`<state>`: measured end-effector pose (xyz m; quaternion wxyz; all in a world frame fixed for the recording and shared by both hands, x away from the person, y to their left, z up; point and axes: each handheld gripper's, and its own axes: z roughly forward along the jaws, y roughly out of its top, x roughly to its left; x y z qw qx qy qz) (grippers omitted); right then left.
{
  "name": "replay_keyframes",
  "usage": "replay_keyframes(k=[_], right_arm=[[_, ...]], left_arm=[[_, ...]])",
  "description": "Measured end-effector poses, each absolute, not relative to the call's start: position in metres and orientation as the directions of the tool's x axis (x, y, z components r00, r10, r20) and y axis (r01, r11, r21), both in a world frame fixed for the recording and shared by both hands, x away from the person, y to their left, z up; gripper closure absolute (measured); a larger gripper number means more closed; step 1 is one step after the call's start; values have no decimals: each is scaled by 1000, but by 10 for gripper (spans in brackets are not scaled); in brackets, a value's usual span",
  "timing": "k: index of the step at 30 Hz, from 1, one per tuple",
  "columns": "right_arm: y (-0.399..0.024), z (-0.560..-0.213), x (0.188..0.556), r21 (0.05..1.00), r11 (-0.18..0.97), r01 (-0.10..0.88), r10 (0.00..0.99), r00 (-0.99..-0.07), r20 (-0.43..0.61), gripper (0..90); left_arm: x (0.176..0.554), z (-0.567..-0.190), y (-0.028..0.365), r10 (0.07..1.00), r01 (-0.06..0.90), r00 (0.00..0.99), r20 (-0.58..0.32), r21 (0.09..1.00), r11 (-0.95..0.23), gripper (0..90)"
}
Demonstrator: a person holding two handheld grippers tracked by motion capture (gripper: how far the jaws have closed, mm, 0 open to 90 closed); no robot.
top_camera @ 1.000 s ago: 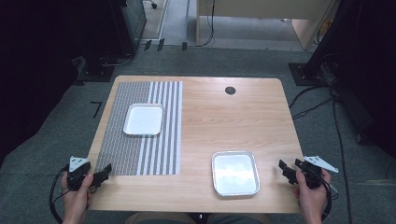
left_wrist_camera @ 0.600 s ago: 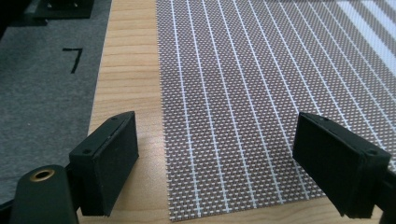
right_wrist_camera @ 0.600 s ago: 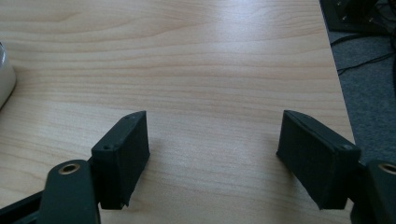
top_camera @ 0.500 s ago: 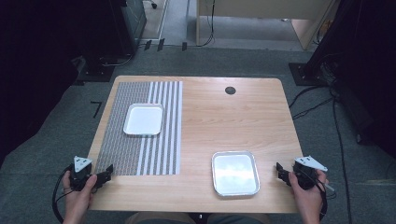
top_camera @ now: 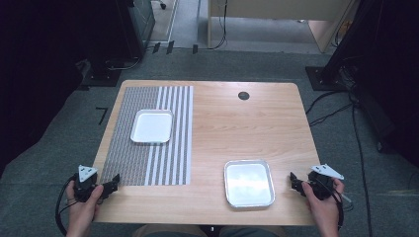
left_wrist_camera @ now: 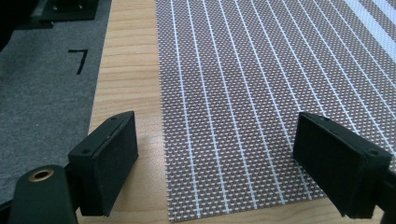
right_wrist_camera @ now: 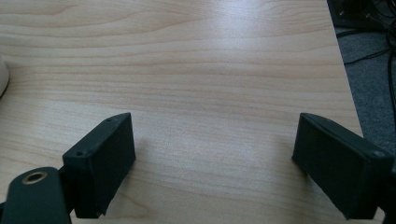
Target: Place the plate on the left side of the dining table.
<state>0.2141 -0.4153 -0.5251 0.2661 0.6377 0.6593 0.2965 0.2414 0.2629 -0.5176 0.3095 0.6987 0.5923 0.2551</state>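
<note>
Trays sit on the desk in two places: a white tray well up on the striped placemat, and a metal tray on bare wood near the front edge, right of centre. Neither is touched.

Each hand holds its tool low at a front corner of the desk, forearms coming in from the near side. The left tool points across the near left corner of the placemat; in the left gripper view its jaws stand wide apart over the weave with nothing between them. The right tool points inward from the right edge, near the metal tray but apart from it; its jaws have just been opening and stand wide over bare wood, holding nothing.

The wood between the placemat's right border and the desk's right edge lies open apart from the metal tray and a small dark grommet near the far edge. Grey carpet surrounds the desk, with cables trailing off its right side.
</note>
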Motion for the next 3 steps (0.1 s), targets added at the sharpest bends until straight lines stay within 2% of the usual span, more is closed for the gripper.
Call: replay_keyframes(k=[3], right_arm=[[-415, -525, 214, 730, 9, 684, 999, -43, 27, 119]], left_arm=[[241, -518, 263, 986, 670, 168, -10, 735, -107, 140]])
